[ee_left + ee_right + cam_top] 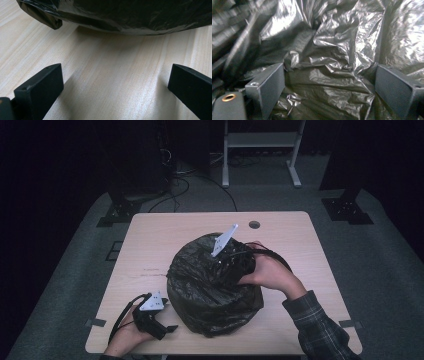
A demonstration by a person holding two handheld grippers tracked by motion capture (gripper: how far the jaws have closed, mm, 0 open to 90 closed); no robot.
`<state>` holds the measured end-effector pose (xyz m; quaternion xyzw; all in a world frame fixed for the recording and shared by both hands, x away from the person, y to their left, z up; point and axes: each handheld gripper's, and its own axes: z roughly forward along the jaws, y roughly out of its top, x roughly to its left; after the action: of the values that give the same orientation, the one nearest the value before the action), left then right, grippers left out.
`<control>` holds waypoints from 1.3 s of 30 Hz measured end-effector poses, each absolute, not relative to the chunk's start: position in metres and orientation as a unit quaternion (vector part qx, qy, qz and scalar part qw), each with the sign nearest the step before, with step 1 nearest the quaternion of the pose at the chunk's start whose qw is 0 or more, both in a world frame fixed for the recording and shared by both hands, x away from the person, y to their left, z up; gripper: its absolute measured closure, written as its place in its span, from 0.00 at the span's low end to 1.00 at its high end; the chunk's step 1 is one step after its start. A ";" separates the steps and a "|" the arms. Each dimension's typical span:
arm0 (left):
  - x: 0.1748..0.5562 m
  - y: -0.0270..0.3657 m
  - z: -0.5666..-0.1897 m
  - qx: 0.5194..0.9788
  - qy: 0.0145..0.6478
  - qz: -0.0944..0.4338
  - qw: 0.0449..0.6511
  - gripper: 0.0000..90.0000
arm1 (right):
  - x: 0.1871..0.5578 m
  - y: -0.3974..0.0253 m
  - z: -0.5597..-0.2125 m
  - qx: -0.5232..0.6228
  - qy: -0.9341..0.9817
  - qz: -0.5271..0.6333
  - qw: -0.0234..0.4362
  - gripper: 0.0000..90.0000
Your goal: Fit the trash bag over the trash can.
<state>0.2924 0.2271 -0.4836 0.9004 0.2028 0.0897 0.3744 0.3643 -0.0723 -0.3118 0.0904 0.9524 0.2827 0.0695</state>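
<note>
While left gripper (169, 327) rests wide open on table (150, 240) | right gripper (329, 85) open, pressed into black bag (212, 285), gripping nothing

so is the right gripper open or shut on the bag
Open. In its own view the right gripper's jaws stand wide apart, with crumpled bag plastic between them, not pinched.

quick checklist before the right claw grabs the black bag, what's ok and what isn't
1. Right claw open: ok, jaws stand wide apart.
2. Plastic between its jaws: ok, crumpled film of the black bag lies in the gap.
3. Right claw at the bag's top: ok, in the high view it sits on the upper side.
4. Left claw open: ok.
5. Left claw steadying the bag: not ok, it rests on the table short of the bag's lower edge.
6. What the bag holds: cannot tell.
</note>
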 end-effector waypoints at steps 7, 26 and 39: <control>0.293 0.226 -0.484 0.900 0.202 0.090 0.374 0.00 | 0.359 -0.062 -0.323 0.072 0.970 0.219 0.076 0.11; 0.293 0.226 -0.484 0.901 0.202 0.091 0.374 0.00 | 0.354 -0.048 -0.268 0.079 0.927 0.357 0.080 0.11; 0.293 0.226 -0.484 0.901 0.202 0.090 0.374 0.00 | 0.367 0.007 -0.304 0.076 0.944 0.318 0.048 0.08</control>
<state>0.2926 0.2263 -0.4836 0.9006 0.2020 0.0900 0.3740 0.3673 0.0070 -0.3043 0.0762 0.9439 0.3177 0.0477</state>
